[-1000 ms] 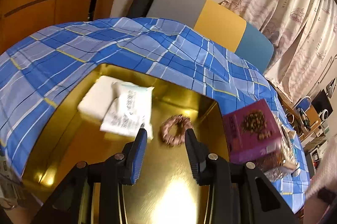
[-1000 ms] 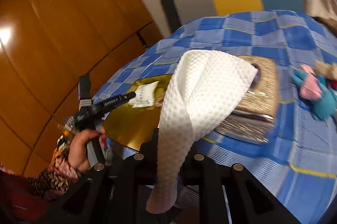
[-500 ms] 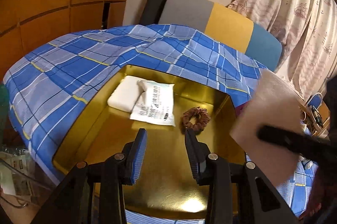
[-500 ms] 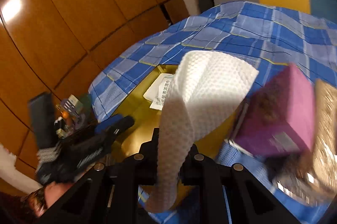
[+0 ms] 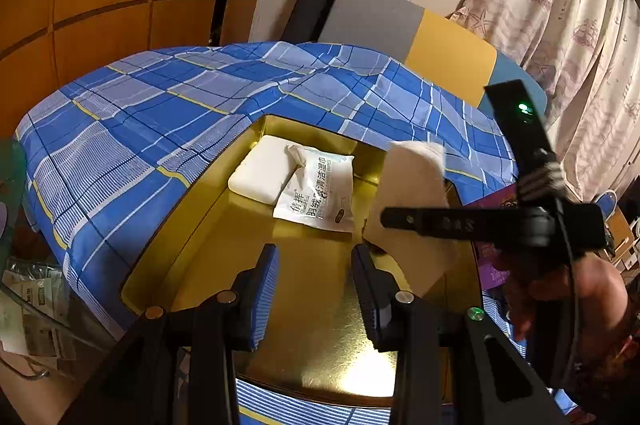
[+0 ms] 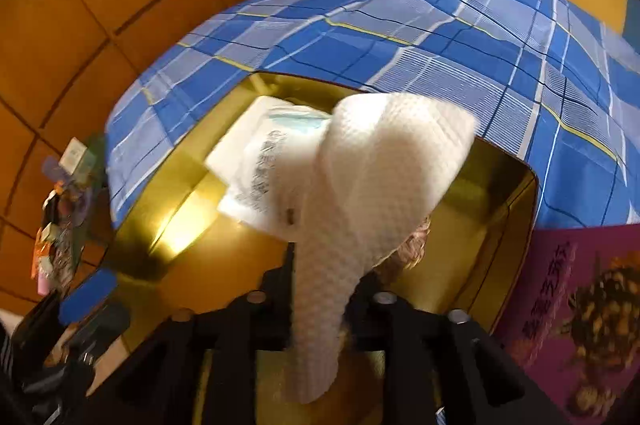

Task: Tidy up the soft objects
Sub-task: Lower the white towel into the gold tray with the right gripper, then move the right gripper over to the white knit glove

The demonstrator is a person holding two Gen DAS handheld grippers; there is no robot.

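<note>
A gold tray [image 5: 208,225] lies on the blue plaid cloth. In it lie a white sponge block [image 5: 260,173] and a white wet-wipe pack [image 5: 320,189]. My right gripper [image 6: 320,289] is shut on a white waffle-textured cloth [image 6: 380,177] and holds it over the tray's right part; the cloth also shows in the left wrist view [image 5: 412,209]. A brown hair scrunchie [image 6: 412,245] peeks out behind the cloth. My left gripper [image 5: 316,265] is open and empty above the tray's near part.
A purple box [image 6: 580,305] lies just right of the tray. The plaid cloth [image 5: 140,129] covers the surface around it. A grey, yellow and blue cushion [image 5: 420,37] stands behind. Clutter [image 6: 60,209] sits off the left edge.
My right gripper has carried the white cloth left, from beside the purple box to over the tray, hiding the scrunchie from the left wrist view. My left gripper has pulled back a little.
</note>
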